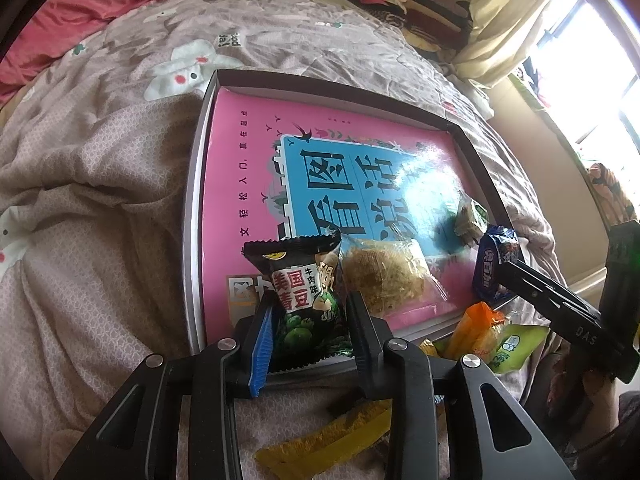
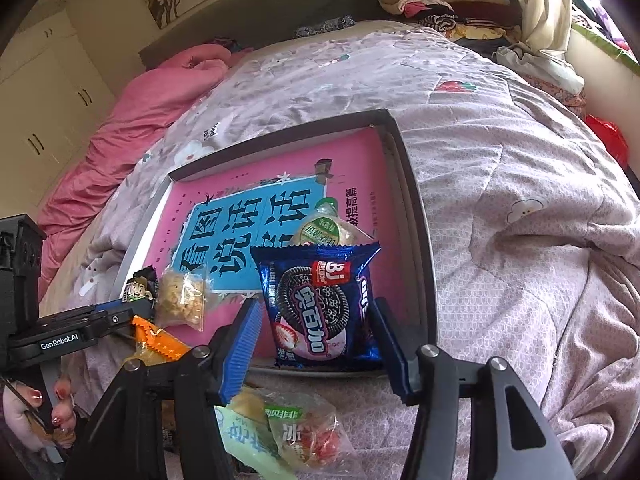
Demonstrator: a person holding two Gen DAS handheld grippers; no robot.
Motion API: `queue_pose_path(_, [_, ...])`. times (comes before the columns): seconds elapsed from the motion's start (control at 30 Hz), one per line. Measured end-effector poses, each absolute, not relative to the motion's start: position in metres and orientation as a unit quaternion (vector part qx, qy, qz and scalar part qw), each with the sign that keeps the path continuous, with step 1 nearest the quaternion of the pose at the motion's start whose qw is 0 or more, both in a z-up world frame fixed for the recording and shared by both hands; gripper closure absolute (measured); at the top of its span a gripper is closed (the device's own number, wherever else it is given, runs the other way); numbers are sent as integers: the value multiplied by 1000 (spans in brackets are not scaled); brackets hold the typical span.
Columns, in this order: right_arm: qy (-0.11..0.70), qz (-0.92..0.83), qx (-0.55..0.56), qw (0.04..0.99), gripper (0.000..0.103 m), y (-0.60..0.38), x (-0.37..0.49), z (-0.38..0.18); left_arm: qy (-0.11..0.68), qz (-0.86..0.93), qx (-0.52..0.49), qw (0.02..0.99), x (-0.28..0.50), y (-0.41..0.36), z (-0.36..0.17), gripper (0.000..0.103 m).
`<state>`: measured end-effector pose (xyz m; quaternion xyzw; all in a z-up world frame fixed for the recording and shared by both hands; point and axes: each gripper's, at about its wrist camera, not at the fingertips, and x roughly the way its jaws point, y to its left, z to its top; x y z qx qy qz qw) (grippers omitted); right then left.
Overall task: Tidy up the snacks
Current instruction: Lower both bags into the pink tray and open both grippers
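Right gripper (image 2: 316,328): jaws apart, blue foil cookie packet (image 2: 322,304) standing between them, pads seemingly just clear. Packet upright, long axis up-frame, at near edge of grey shallow box (image 2: 416,208). Left gripper (image 1: 308,328) clamps black green-pea packet (image 1: 306,288), lower centre

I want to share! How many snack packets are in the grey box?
4. Black green-pea packet at the near-left edge, clear packet of golden crisps beside it, blue cookie packet near-right, green-labelled clear packet behind that. None looks hidden.
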<state>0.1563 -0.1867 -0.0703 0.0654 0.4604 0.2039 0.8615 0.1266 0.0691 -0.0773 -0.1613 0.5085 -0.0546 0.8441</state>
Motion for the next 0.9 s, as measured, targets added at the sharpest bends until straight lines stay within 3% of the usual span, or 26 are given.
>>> queue_pose_path(0.4, [458, 201, 64, 863, 46, -188, 151, -68, 507, -57, -161, 845, 125, 70, -73, 61])
queue_pose_path(0.9, [447, 195, 59, 871, 44, -190, 147, -60, 502, -55, -157, 849, 123, 72, -66, 43])
